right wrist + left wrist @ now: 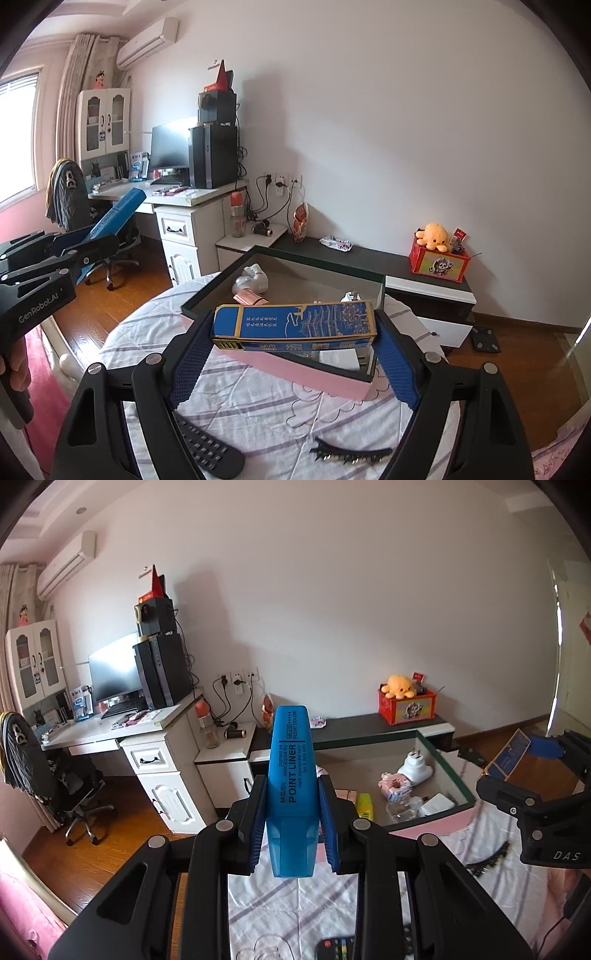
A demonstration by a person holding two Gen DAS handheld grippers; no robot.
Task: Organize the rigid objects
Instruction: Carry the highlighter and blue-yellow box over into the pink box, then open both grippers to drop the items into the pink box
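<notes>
The pink-walled storage box [295,373] sits on the bed; only the right view shows the remote [210,448] and hair clip [351,455]. The right gripper [295,347], jaws wide, clasps a blue carton [295,325] endwise above the box's near wall; the left gripper [291,812] pinches an upright blue highlighter [291,771].

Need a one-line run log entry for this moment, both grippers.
left gripper: shut on blue highlighter, raised | right gripper: shut on blue carton, crosswise, near open box | remote, hair clip on bed

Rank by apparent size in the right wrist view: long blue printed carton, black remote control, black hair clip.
1. Long blue printed carton, inflated by nearness.
2. Black remote control, partly hidden.
3. Black hair clip, close behind.
</notes>
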